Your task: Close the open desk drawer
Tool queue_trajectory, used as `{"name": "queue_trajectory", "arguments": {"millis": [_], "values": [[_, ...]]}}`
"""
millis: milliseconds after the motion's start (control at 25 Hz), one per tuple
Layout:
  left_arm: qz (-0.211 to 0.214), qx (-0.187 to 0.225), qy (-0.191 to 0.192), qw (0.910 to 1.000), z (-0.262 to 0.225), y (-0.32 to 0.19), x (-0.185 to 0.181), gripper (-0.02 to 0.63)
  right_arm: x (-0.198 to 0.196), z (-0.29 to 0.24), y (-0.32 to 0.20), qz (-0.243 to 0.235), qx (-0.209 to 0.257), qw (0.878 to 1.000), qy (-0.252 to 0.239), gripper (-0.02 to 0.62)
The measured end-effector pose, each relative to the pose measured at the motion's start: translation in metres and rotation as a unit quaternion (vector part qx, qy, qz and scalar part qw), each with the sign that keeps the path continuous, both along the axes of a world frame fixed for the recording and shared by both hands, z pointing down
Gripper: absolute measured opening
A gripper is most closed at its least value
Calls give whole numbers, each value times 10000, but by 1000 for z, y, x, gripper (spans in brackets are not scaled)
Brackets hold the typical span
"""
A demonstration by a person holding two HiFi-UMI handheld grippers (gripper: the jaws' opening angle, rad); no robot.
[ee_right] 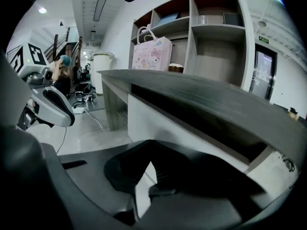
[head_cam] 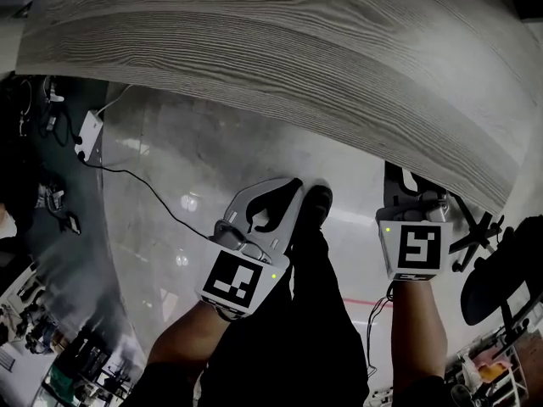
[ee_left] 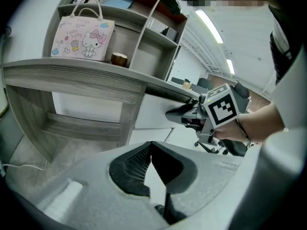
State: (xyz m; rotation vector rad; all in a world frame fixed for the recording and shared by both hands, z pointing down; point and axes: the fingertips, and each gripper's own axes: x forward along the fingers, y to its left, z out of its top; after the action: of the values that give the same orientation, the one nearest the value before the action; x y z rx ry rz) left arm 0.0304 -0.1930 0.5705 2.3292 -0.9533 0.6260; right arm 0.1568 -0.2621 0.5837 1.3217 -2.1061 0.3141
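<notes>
— Which step is the person on?

— The approach, by the look of it. Neither tool touches the furniture. The left gripper (ee_left: 151, 143) has its jaws pressed together at the tips with nothing between them, and it hangs over bare floor (head_cam: 212, 142) at the centre of the head view. The right gripper (ee_right: 147, 146) is the same: jaws together, empty, held just below the edge of the desktop (head_cam: 297, 49) that sweeps across the top of that frame.

— And the drawer?

— Only the right gripper view shows it, at the lower right of the frame. A white panel there, probably the drawer (ee_right: 274, 176) front, seems to stand out from the desk beneath a dark gap under the top. That corner is dim and warped, so how far it is pulled out cannot be told. It lies to the right of the jaws and apart from them.

— So what does the next move call for?

— The person would likely swing the right gripper toward that panel, set the closed tips flat against it near its middle, and push straight in along the runners. An off-centre push could skew it. The left gripper looks to have no part to play.
</notes>
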Motion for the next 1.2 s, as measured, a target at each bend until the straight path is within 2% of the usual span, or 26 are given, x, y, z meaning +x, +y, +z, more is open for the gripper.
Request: {"name": "queue_trajectory", "arguments": {"millis": [160, 520, 640, 720, 840, 920, 1080, 1200], "values": [[-52, 6, -10, 10000, 1, -6, 1, 8, 4, 0, -11, 122, 144, 9998, -35, 11], [-134, 78, -15, 9999, -4, -14, 6, 8, -3, 3, -13, -62, 271, 9996, -88, 12], [-142, 78, -21, 9999, -16, -15, 10, 8, -7, 0, 1, -122, 49, 9994, -319, 12], [-120, 123, 39, 9998, -34, -14, 15, 8, -14, -4, 23, -141, -266, 9980, -561, 12], [-47, 209, 150, 9997, -73, -13, 20, 8, -31, -20, 60, -110, -800, 9902, -1138, 12], [50, 339, 208, 9992, -103, -14, 22, 8, -42, -43, 76, -58, -985, 9834, -1524, 12], [110, 597, 295, 9977, -154, -9, 15, 8, -57, -102, 86, -66, -784, 9790, -1883, 12], [95, 836, 455, 9954, -167, -3, 5, 8, -74, -118, 87, -195, -465, 9789, -1982, 12]]}}
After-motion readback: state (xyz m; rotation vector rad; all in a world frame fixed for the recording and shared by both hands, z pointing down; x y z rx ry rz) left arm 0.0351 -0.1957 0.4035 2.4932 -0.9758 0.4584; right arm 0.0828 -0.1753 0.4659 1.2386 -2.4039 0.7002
